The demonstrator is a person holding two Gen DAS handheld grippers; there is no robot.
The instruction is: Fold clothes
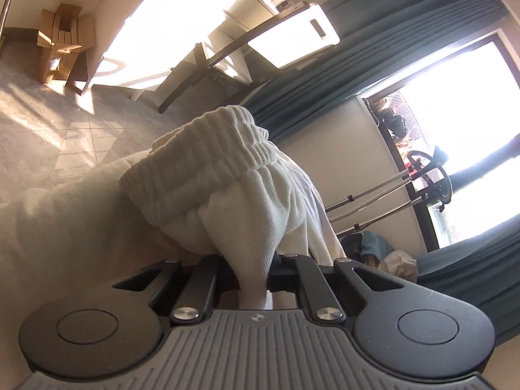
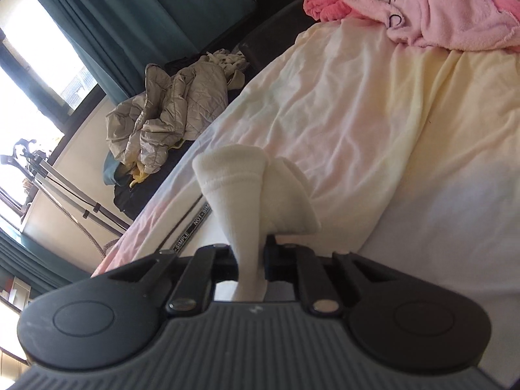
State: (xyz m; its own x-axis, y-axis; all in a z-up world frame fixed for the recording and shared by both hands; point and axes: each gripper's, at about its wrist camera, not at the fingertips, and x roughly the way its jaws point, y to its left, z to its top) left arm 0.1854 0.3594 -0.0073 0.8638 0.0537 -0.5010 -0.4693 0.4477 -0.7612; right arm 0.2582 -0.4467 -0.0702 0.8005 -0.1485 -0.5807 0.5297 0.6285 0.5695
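A white ribbed garment [image 1: 234, 175] with a gathered elastic waistband hangs bunched in front of the left gripper [image 1: 253, 276], whose jaws are clamped together on a fold of the knit fabric. The waistband stands uppermost, lifted above the cream bedsheet [image 1: 65, 221] that fills the lower left of the left wrist view. In the right wrist view, another part of white ribbed cloth [image 2: 240, 195], ending in a hemmed cuff, is pinched between the closed jaws of the right gripper [image 2: 250, 269]; whether it is the same garment cannot be told. That cloth rises from the jaws and droops to one side, just above a pale yellow and pink bedsheet [image 2: 373, 123] spread over the bed.

A fluffy pink robe [image 2: 438, 6] lies crumpled at the far end of the bed. Beside the bed, a quilted beige jacket [image 2: 169, 100] is heaped on a dark bench with other clothes. A black strap printed with white lettering [image 2: 191, 230] runs along the bed's edge near the right gripper. Teal curtains [image 1: 373, 58] frame bright windows [image 1: 455, 104] in both views. A cardboard box [image 1: 60, 42] stands on the grey floor [image 1: 39, 123] near a dark-framed table [image 1: 208, 61], and a garment steamer stand [image 1: 432, 178] leans by the window.
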